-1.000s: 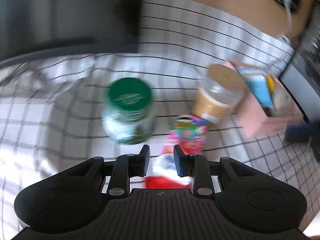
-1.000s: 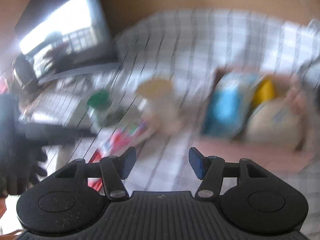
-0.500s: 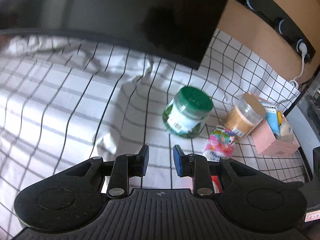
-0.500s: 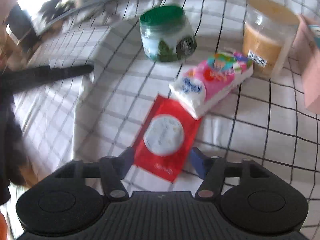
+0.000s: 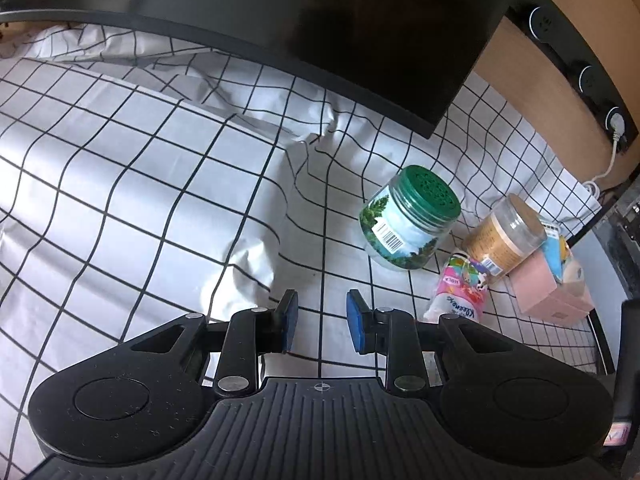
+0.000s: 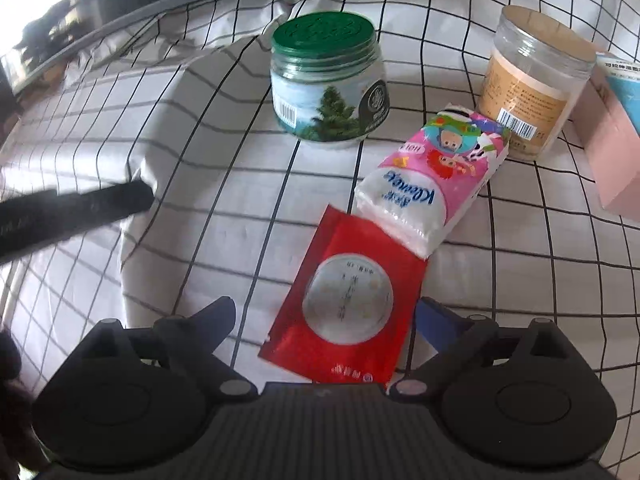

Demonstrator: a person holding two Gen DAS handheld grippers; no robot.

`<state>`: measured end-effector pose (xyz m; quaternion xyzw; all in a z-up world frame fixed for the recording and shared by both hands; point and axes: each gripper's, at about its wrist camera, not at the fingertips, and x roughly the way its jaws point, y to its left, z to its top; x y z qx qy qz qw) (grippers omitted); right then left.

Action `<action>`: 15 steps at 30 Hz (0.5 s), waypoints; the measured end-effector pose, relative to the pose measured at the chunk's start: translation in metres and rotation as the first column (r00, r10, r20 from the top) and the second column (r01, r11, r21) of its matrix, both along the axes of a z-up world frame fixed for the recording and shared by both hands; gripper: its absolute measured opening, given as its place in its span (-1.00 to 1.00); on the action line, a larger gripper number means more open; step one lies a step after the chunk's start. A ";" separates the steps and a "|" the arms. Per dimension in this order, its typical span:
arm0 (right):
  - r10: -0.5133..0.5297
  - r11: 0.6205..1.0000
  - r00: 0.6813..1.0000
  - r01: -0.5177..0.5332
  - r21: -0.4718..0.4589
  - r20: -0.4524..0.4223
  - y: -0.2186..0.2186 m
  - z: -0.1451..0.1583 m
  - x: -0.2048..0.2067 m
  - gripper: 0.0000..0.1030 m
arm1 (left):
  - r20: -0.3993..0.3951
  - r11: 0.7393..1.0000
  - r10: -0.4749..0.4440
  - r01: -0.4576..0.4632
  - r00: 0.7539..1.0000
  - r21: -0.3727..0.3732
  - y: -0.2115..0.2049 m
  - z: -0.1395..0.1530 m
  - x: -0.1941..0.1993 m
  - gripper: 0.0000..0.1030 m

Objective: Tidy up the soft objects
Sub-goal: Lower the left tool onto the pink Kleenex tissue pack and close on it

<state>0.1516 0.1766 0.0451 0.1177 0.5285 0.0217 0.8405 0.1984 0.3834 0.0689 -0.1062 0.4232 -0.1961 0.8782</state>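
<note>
While the right gripper hangs low over the checked tablecloth, its jaws have just been opening and now stand wide, with the near end of a red foil sachet lying flat between them; neither pad presses on it. Just beyond the sachet's far edge, and touching or slightly overlapping it, lies a pink-and-white Kleenex tissue pack, angled toward the far right. Farther off stands a green-lidded jar with a pine-tree label, and to its right a clear jar of tan contents, close behind the tissue pack's far end. A pink box sits at the right edge, a blue packet inside it.

Further left, the left gripper hovers over bare, creased cloth, its blue pads a narrow gap apart with nothing between them. From its view the tissue pack lies at the right, near the two jars, and a dark monitor rises at the far side.
</note>
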 end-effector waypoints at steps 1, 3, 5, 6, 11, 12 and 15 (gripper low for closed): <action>0.035 0.999 0.999 -0.035 -0.020 0.005 0.002 0.000 0.001 0.85 | -0.001 1.000 -0.006 0.006 1.000 0.004 -0.001 0.000 0.000 -0.43; 0.120 0.988 0.993 -0.117 -0.096 0.022 0.009 0.000 -0.002 0.60 | 0.004 1.000 -0.020 0.020 1.000 0.010 -0.003 0.002 -0.001 -0.43; 0.188 0.978 0.981 -0.183 -0.105 0.042 0.007 0.002 -0.011 0.40 | 0.016 0.999 -0.040 0.040 0.999 0.018 -0.008 0.005 -0.001 -0.43; 0.204 0.975 0.978 -0.199 -0.104 0.045 0.005 0.002 -0.014 0.33 | 0.016 0.999 -0.045 0.044 0.999 0.026 -0.013 0.006 0.000 -0.43; 0.217 0.973 0.975 -0.212 -0.090 0.044 -0.030 0.000 -0.036 0.16 | 0.061 0.988 -0.143 0.139 0.988 0.060 -0.051 0.019 0.005 -0.43; 0.206 0.975 0.978 -0.202 -0.091 0.040 -0.039 0.000 -0.039 0.16 | 0.064 0.980 -0.186 0.181 0.980 0.075 -0.064 0.021 0.006 -0.43; 0.179 0.981 0.984 -0.176 -0.088 0.026 -0.064 -0.002 -0.052 0.15 | 0.035 0.931 -0.339 0.330 0.940 0.155 -0.107 0.017 0.011 -0.43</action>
